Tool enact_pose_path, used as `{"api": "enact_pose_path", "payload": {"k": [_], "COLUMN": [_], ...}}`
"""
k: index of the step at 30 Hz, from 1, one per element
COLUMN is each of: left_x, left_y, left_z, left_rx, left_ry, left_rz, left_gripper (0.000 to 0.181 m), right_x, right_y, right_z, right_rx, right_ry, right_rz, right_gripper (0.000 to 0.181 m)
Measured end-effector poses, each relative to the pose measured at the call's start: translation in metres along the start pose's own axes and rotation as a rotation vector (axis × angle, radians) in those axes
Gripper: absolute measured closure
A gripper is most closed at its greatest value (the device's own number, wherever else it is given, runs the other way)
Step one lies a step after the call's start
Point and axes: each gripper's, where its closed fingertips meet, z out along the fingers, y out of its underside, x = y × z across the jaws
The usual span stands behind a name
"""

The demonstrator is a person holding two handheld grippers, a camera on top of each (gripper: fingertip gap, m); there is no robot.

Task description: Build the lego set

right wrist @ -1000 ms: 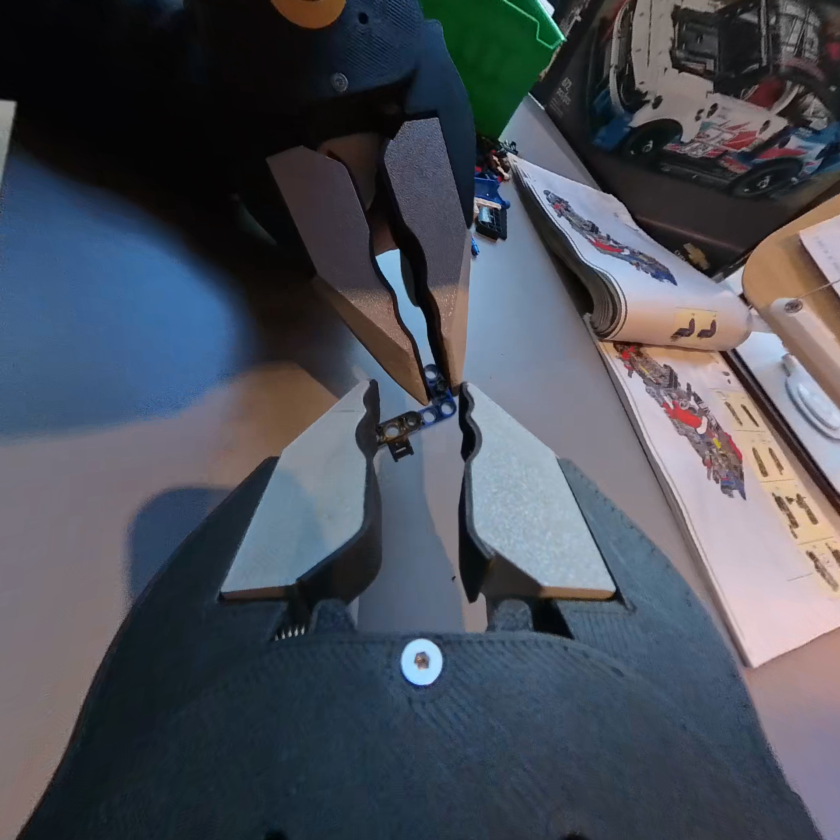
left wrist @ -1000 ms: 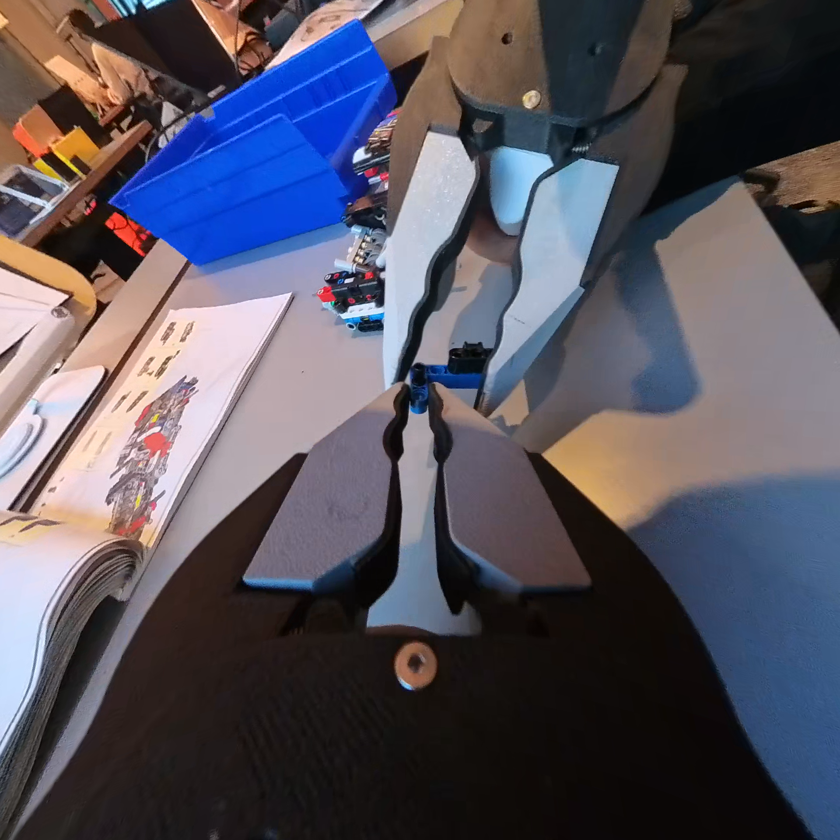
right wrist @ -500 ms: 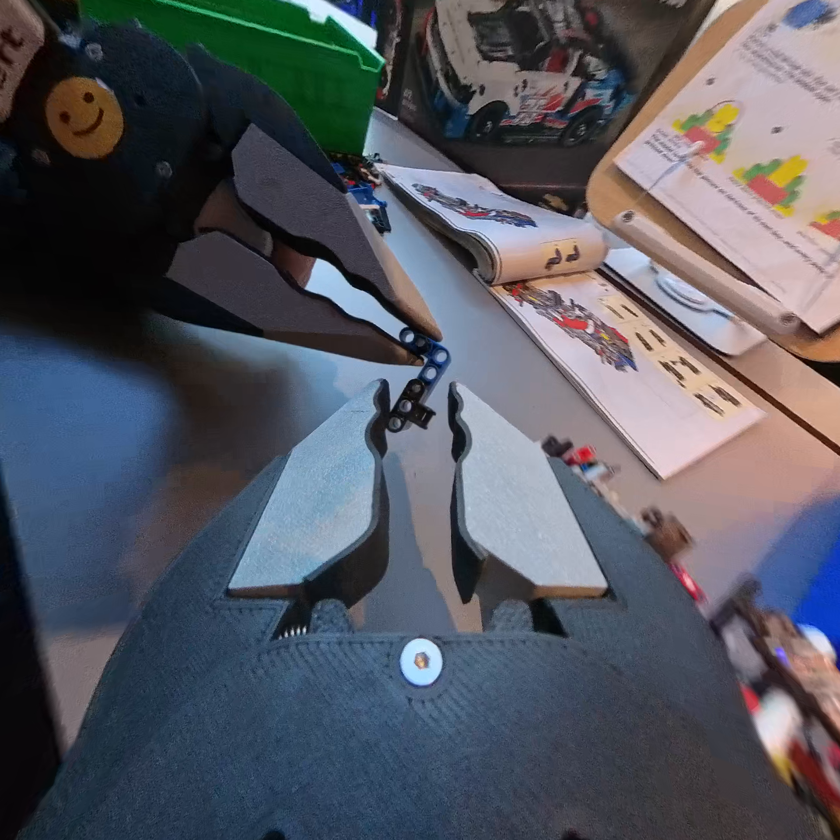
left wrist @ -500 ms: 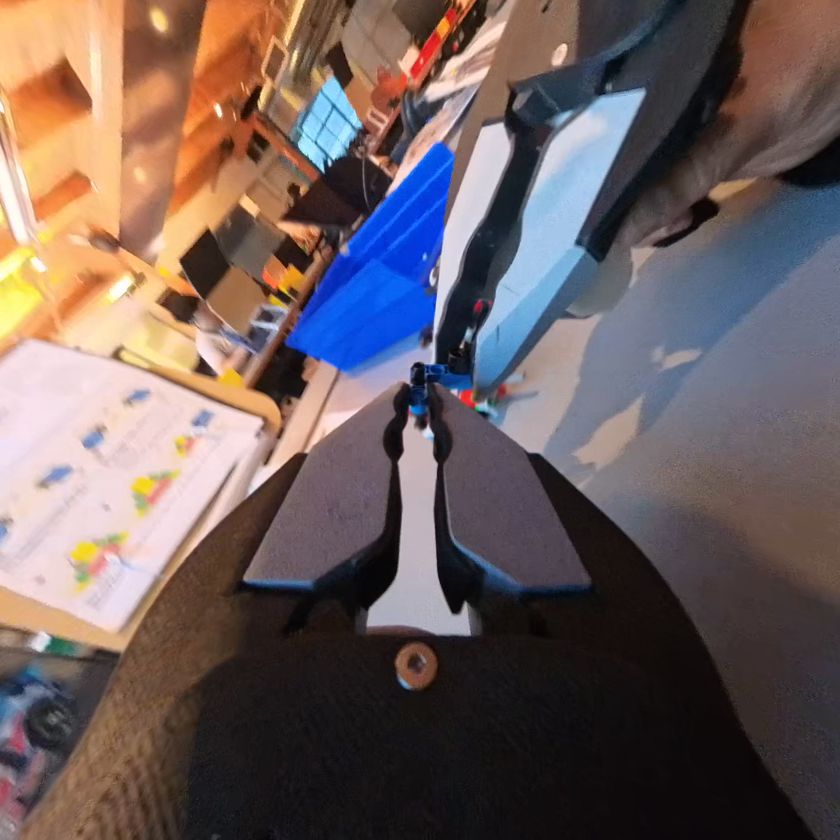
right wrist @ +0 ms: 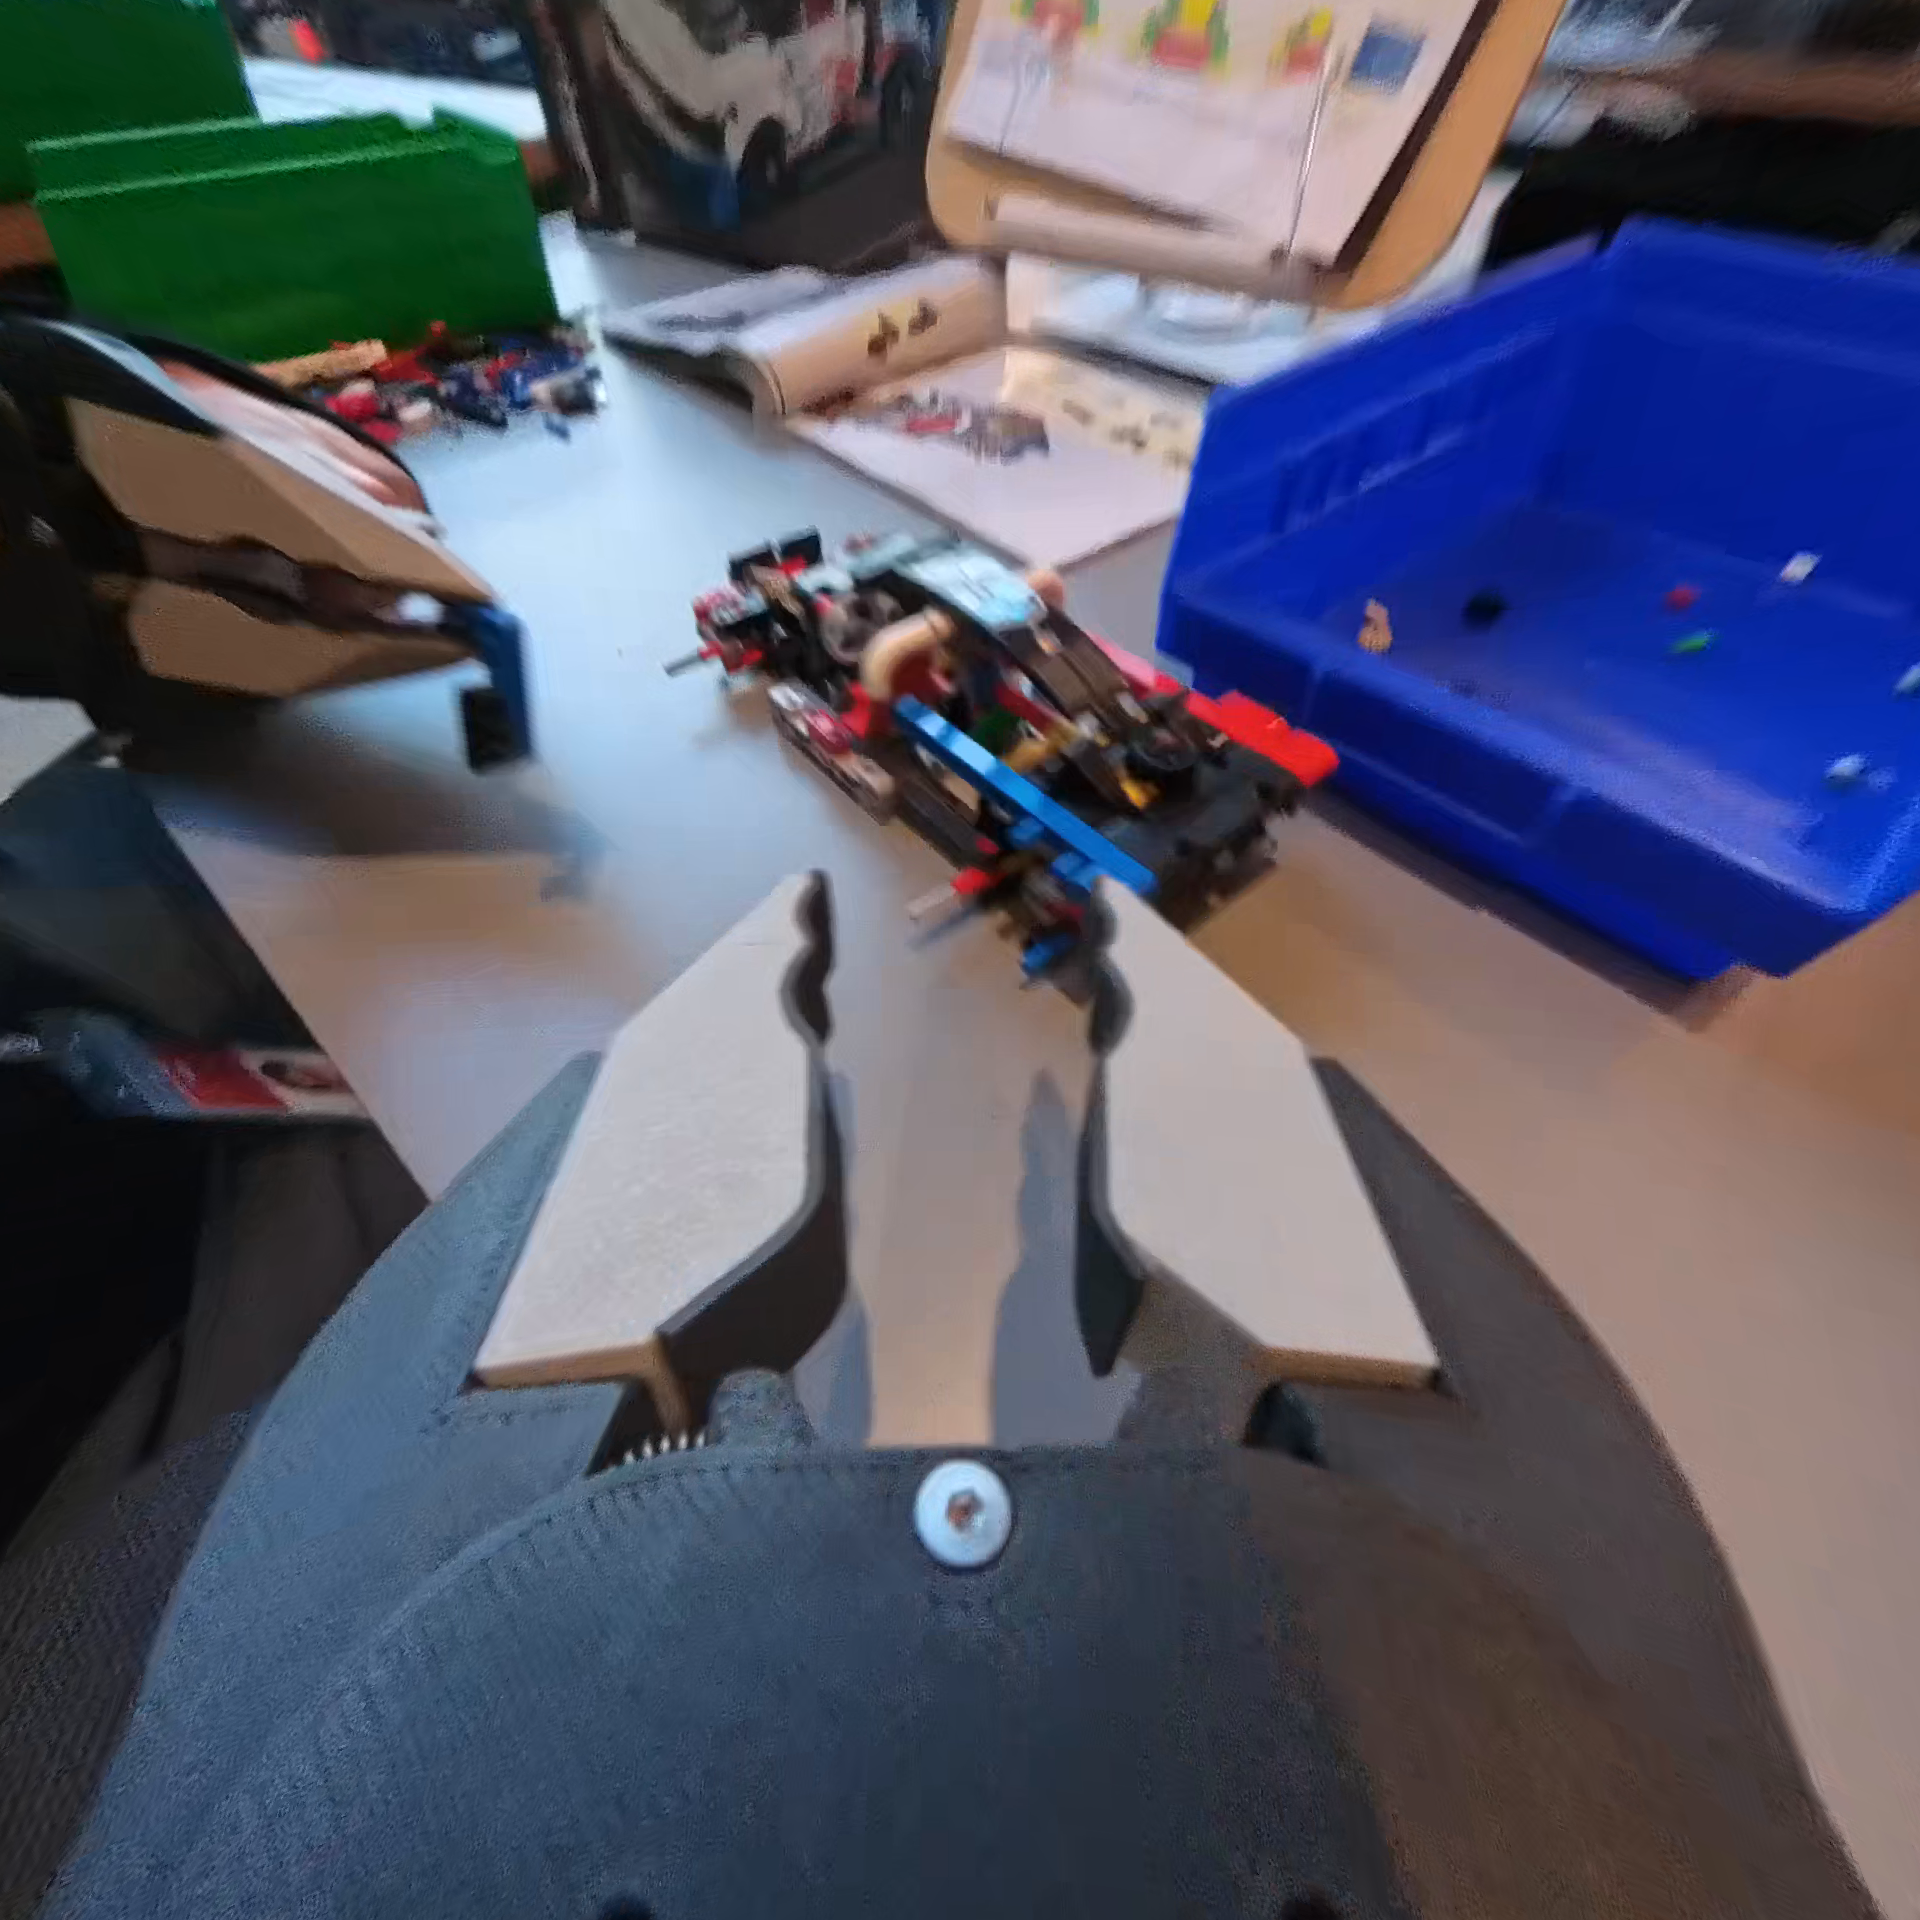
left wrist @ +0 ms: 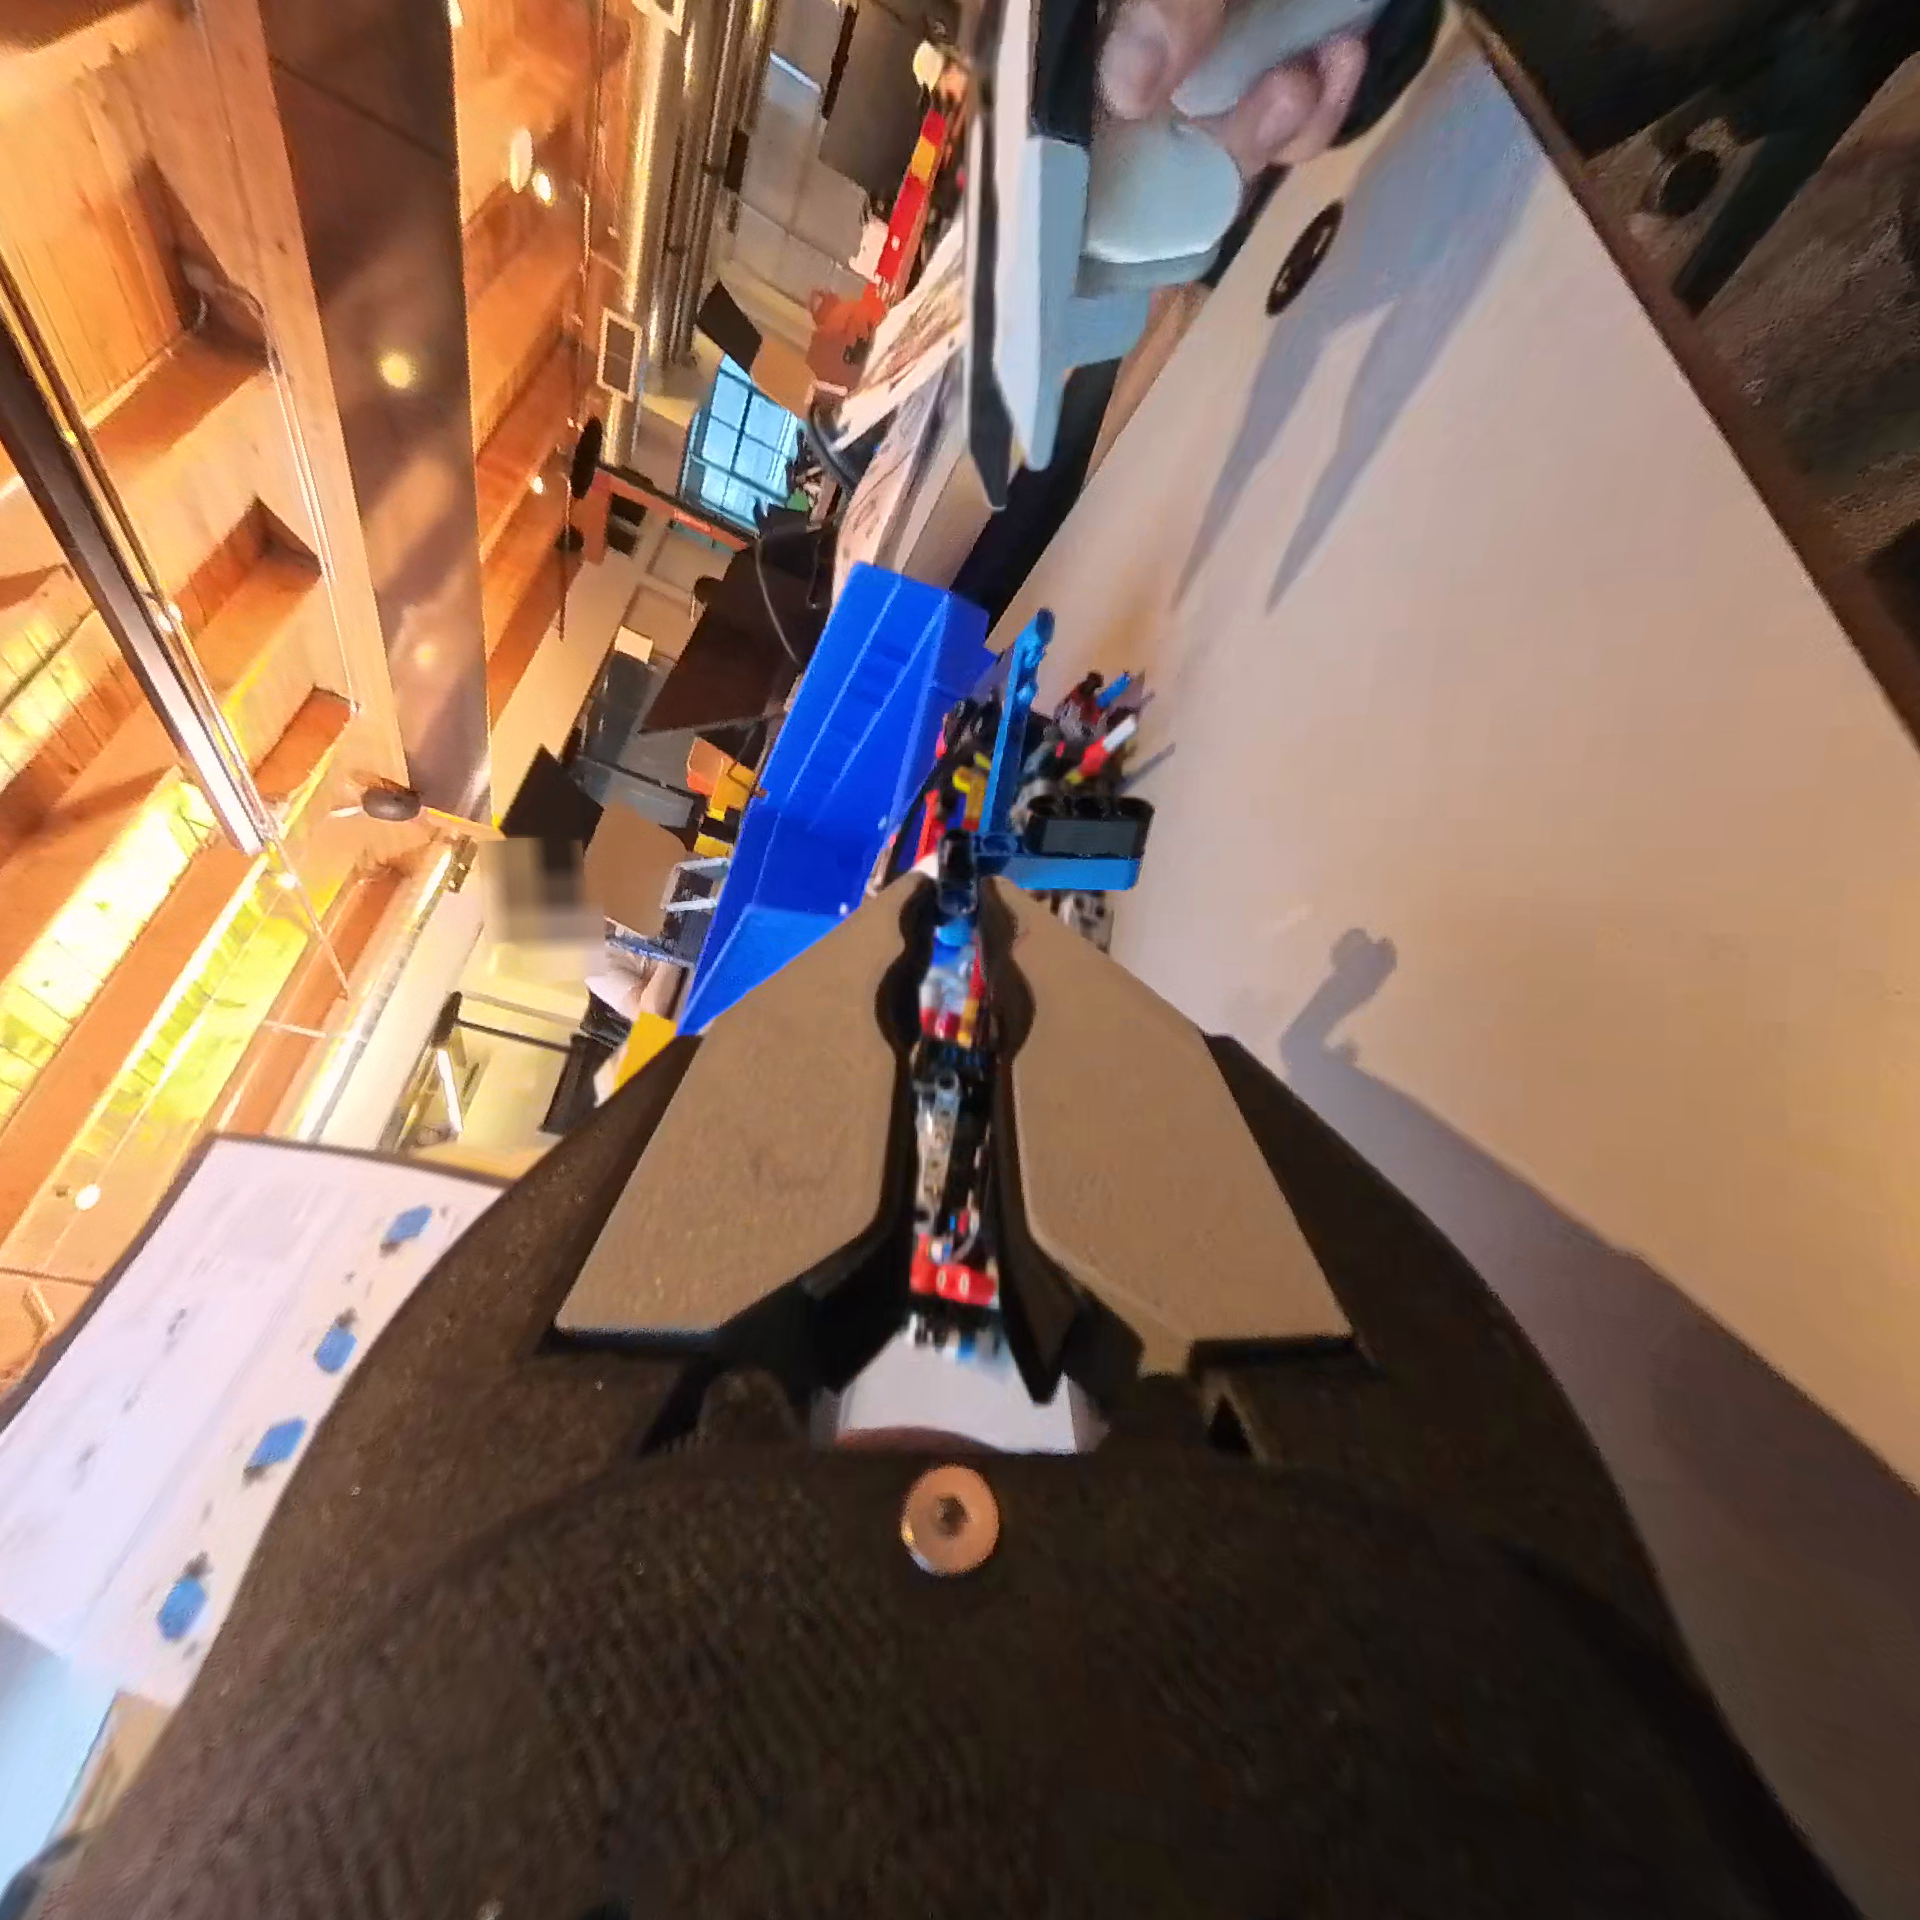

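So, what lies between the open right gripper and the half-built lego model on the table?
In the right wrist view, only bare table lies between the right gripper and the lego model; the model's near end almost meets the right fingertip.

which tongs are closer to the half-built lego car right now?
Right. The right tongs are open with their tips at the half-built lego car's near end; the left tongs hang off to its side, gripping a small blue piece.
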Motion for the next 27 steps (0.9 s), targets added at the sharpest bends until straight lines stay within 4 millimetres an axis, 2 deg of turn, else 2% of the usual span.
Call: {"api": "enact_pose_path", "payload": {"k": [1,4,7,10,14,18,24,27], "left_x": [-0.001,-0.007,-0.011,-0.017,-0.027,-0.036,-0.047,-0.051], "left_y": [0.006,0.033,0.054,0.073,0.089,0.103,0.126,0.133], "left_z": [-0.007,-0.032,-0.059,-0.083,-0.108,-0.127,-0.154,-0.163], "left_rx": [-0.009,-0.087,-0.129,-0.175,-0.200,-0.201,-0.183,-0.169], "left_ry": [0.007,-0.003,-0.006,-0.024,-0.066,-0.092,-0.116,-0.127], "left_rz": [-0.015,-0.046,-0.078,-0.093,-0.131,-0.179,-0.205,-0.174], "left_gripper": [0.176,0.176,0.176,0.176,0.176,0.176,0.177,0.177], "right_x": [0.013,0.036,0.068,0.077,0.060,0.025,-0.043,-0.070], "right_y": [0.007,0.025,0.042,0.046,0.044,0.030,0.001,-0.011], "right_z": [0.003,0.017,0.039,0.066,0.098,0.139,0.225,0.259], "right_rx": [-0.050,-0.178,-0.362,-0.442,-0.453,-0.423,-0.422,-0.419], "right_ry": [-0.042,-0.190,-0.152,-0.170,-0.208,-0.262,-0.332,-0.377], "right_rz": [0.007,-0.032,-0.146,-0.223,-0.274,-0.295,-0.371,-0.402], "right_gripper": [0.120,0.129,0.151,0.176,0.181,0.178,0.175,0.174]}}
